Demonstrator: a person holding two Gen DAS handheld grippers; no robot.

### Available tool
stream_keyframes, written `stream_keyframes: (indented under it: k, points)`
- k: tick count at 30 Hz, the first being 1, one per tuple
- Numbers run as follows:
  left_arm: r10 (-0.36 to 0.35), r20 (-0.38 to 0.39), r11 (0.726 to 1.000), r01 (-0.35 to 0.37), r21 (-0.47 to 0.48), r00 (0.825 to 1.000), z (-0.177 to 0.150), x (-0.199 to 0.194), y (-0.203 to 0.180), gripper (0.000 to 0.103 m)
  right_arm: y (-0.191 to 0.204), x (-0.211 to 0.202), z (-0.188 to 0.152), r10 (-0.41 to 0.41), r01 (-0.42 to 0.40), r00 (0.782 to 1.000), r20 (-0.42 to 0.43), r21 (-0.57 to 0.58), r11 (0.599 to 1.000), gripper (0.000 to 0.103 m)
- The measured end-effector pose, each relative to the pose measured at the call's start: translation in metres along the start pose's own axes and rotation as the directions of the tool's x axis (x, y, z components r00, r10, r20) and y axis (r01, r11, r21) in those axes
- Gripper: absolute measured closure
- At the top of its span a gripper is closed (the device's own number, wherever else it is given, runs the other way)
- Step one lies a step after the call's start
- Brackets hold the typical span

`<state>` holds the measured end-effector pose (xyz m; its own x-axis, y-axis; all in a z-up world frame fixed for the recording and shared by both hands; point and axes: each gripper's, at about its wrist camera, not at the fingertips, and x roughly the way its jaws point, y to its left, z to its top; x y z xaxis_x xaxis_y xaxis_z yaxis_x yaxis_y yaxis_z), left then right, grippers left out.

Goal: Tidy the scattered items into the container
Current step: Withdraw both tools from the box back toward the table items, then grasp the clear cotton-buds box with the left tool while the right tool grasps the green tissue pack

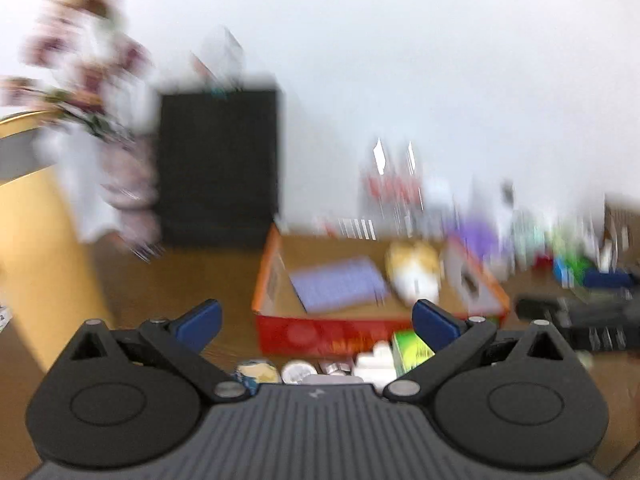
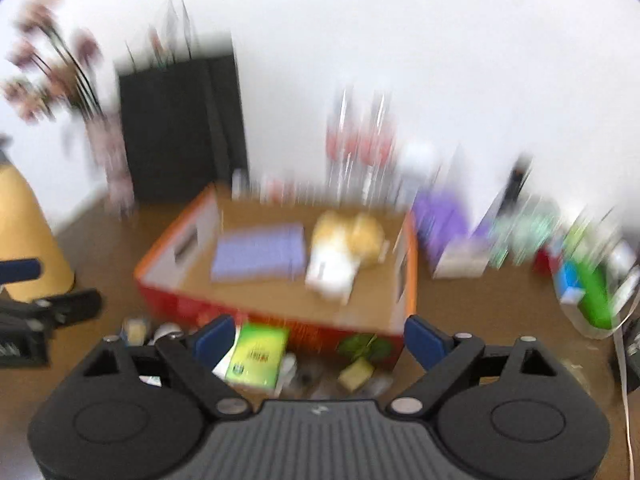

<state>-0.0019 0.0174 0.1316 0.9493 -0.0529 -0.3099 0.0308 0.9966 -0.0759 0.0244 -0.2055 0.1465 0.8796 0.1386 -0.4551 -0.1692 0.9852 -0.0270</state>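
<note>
Left gripper (image 1: pixel 316 322) and right gripper (image 2: pixel 320 334) both have fingers spread wide, grasping nothing, with the box (image 2: pixel 276 320) at 12 o'clock on the bench (image 2: pixel 480 300).

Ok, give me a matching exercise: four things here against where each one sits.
Things:
1. purple pad
2. plush toy
3. green packet
4. black bag

Places:
a. on the table in front of the box
b. inside the box, left part
c. behind the box, by the wall
d. inside the box, right of the pad

Pairs: 1-b, 2-d, 3-a, 4-c
</note>
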Motion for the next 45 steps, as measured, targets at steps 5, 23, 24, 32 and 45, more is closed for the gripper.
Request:
stream_keyframes:
  k: [5,23,24,32,45]
  points:
    - [-0.037,-0.168,0.999,0.043,0.031,0.985,-0.087,-0.008,-0.01,0.0,0.017,-0.036,-0.115,0.063,-0.06,0.979,0.195,-0.019,0.998,0.0]
    - [0.037,-0.378,0.996,-0.002,0.093,0.925,-0.129,0.019,-0.017,0.0,0.015,0.013,-0.163,0.004,0.021,0.977,-0.214,0.114,0.993,0.0]
    - [0.037,-0.377,0.996,-0.003,0.092,0.925,-0.129,0.019,-0.017,0.0,0.017,0.013,-0.163,-0.007,0.03,0.976,-0.217,0.107,0.994,0.0]
    - [0.041,-0.375,0.996,-0.007,0.09,0.926,-0.129,0.02,-0.016,0.0,0.017,0.012,-0.164,-0.026,0.047,0.974,-0.227,0.087,0.995,0.0]
    - [-0.073,-0.379,0.981,0.134,0.137,0.922,-0.077,0.129,-0.006,0.038,0.012,0.01,-0.163,0.029,-0.003,0.979,-0.203,0.126,0.992,0.0]
